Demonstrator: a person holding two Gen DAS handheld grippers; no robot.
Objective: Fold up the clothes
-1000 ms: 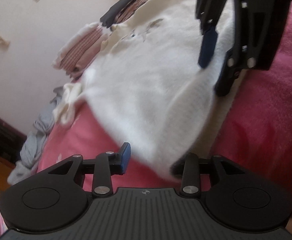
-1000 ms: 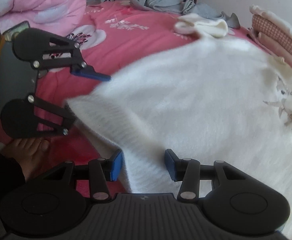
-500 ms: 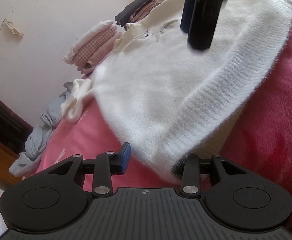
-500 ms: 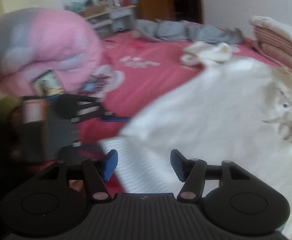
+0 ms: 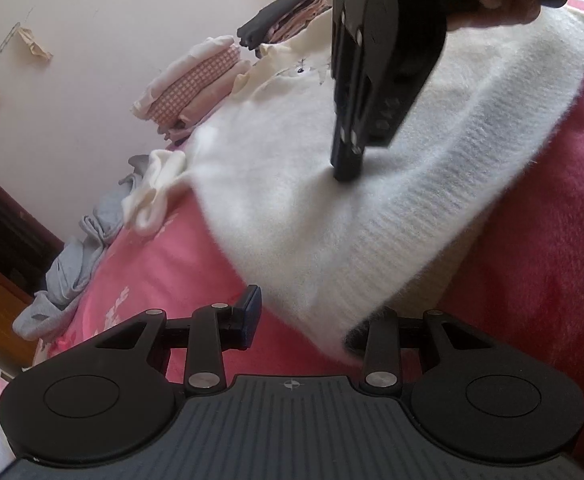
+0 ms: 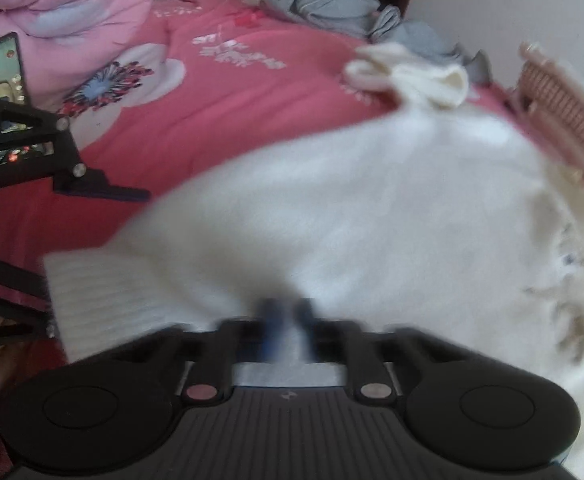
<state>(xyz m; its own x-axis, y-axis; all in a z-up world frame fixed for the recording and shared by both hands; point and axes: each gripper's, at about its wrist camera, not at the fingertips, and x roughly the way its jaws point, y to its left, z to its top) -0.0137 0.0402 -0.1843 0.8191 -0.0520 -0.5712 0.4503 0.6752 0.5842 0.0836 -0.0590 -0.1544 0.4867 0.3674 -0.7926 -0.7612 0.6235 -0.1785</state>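
We see soft daylight in both fisheye views, edges bowed. The right wrist view is motion-blurred, smearing the white sweater (image 6: 332, 216); the left is sharper.

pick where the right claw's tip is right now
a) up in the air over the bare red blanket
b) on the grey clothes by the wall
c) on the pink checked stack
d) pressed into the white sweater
d: in the left wrist view the right claw comes down with its tip sunk into the fuzzy white sweater, its jaws together, well clear of the checked stack and the grey clothes.
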